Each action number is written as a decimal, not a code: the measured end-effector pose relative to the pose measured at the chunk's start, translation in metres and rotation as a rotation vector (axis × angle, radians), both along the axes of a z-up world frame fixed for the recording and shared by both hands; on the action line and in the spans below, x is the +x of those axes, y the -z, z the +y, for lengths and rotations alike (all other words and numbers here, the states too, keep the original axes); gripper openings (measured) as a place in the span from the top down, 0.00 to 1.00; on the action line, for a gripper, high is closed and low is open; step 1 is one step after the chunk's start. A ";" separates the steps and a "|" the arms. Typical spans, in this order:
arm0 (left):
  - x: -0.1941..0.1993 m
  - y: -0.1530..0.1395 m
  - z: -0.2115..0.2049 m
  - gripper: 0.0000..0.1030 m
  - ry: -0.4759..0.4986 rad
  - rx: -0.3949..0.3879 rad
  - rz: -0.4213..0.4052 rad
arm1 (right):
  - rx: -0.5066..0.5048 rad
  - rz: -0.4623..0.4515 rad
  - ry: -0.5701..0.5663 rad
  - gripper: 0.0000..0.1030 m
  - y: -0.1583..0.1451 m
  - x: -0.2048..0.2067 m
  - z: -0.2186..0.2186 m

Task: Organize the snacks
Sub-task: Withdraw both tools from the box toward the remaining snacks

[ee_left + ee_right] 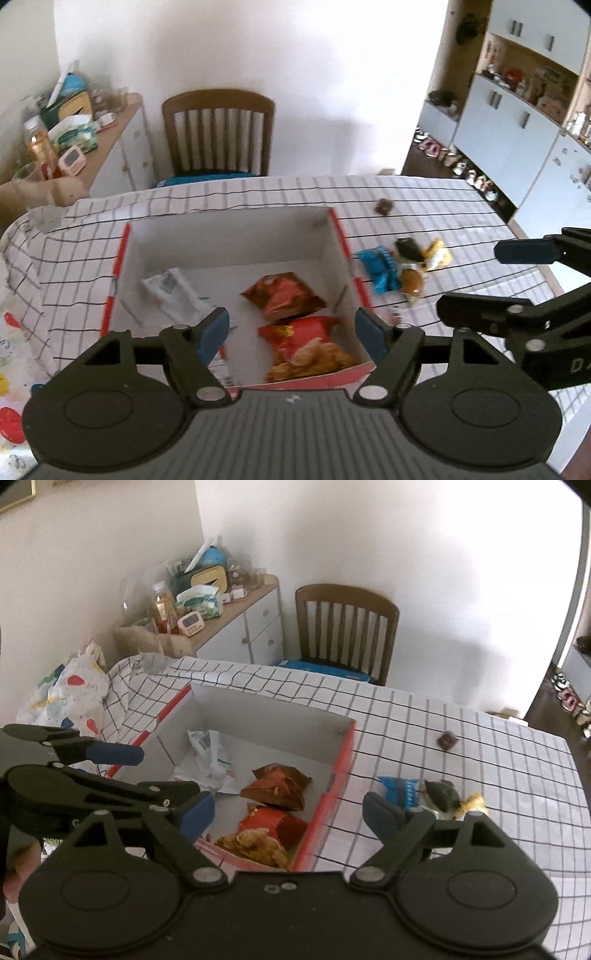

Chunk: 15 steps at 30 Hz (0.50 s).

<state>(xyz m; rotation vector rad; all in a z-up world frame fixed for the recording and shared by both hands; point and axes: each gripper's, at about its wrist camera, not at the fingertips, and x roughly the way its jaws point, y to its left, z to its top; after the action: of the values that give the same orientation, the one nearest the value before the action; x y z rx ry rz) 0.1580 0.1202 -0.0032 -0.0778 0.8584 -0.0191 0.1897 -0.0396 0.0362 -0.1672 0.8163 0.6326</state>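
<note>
1. Step in hand, by the look: between picks. Three packs already in the box [340, 236]: red chip bag [306, 347] at near right corner, darker red-brown bag [284, 299] just behind it, white wrapper [173, 291] to the left.
2. Left gripper [291, 330] above box's near end, jaws apart, nothing between the pads. Seen from right cam too, same state.
3. Right gripper [288, 812] beside it, over box's right wall, jaws wide apart, empty.
4. Still outside the box: small pile just right of it w/ blue pack [400, 792], dark pack [441, 788], yellow-edged pack [437, 253], touching or overlapping; can't tell how many in all. Small brown item [447, 741] further back, well apart from pile.
5. Next move, prob.: right gripper over to the pile, closest to it; needs jaws kept open, descent onto one pack only, pinch on a crinkly edge w/o dragging neighbours.
6. Surface [480, 760]: white cloth w/ black grid, bunched at far left.
7. Room: wooden chair [218, 129] at far side, sideboard [236, 627] w/ clutter, white cupboards [517, 122] at right.
</note>
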 end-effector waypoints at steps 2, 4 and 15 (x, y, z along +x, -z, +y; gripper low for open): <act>-0.001 -0.002 -0.010 0.18 0.014 -0.003 -0.010 | 0.007 -0.009 0.018 0.09 -0.004 -0.004 -0.013; -0.001 -0.004 -0.021 0.18 0.033 -0.008 -0.019 | 0.017 -0.019 0.038 0.05 -0.007 -0.006 -0.029; 0.014 0.006 -0.084 0.00 0.075 -0.037 -0.042 | 0.040 -0.016 0.195 0.03 0.001 -0.001 -0.128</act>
<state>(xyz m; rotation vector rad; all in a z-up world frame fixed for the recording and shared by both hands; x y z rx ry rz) 0.1719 0.0362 -0.0091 -0.0790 0.8185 -0.1068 0.1882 -0.1675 0.0354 -0.0545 0.7933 0.4627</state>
